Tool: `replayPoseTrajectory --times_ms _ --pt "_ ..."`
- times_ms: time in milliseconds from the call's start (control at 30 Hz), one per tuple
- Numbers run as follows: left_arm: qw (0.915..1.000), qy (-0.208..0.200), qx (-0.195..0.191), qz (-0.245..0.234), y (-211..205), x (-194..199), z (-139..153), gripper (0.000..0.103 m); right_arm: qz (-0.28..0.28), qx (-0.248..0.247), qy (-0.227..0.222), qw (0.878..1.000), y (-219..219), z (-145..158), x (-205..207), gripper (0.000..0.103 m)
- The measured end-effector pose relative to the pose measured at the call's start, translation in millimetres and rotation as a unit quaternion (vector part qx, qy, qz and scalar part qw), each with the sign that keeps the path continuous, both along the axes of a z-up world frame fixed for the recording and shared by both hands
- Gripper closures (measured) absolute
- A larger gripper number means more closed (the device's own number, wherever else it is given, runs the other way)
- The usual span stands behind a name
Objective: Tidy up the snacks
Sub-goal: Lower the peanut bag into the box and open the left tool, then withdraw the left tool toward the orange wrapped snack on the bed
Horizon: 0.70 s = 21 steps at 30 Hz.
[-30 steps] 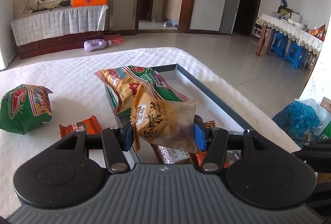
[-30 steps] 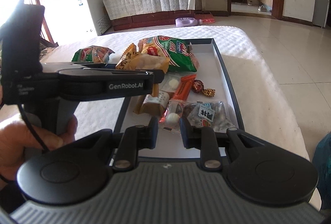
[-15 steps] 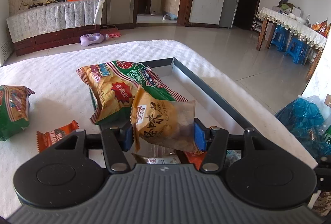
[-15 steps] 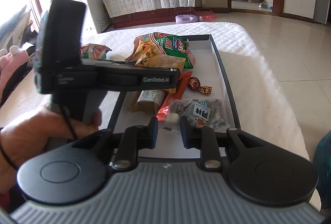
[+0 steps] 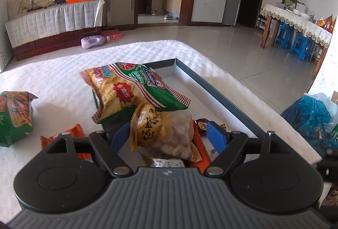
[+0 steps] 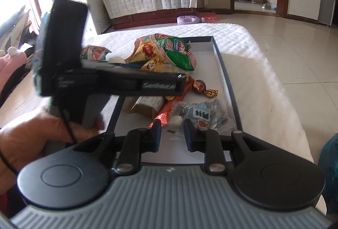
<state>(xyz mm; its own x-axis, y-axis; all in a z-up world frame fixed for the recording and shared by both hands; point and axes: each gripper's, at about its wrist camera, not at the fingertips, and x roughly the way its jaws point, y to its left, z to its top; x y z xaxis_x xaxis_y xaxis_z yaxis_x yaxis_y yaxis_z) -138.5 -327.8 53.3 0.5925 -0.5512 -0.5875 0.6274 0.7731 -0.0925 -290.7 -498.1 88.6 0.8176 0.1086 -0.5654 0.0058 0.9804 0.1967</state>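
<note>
Blue pads of the left tool stand wide apart, the yellow crinkled packet of nuts lying loose between them on the heap inside the shallow grey-rimmed white tray; the drop looks done. The right tool hovers at the tray's near end, jaws narrowly parted and empty. Next, I judge, the left must back out and go left for the small orange wrapper and green bag on the white quilted bench (open room there). The tray's far half is bare.
</note>
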Motion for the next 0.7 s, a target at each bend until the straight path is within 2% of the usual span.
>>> replayPoseTrajectory --times_ms 267,700 --pt "0.9997 -0.017 -0.011 0.010 30.7 -12.0 19.7 0.015 -0.041 -0.008 -0.032 0.999 -4.2 1.3 7.6 0.077" --pt "0.9994 -0.026 0.002 0.020 69.7 -19.6 26.0 0.014 -0.032 -0.003 -0.029 0.999 2.6 0.2 39.8 0.076"
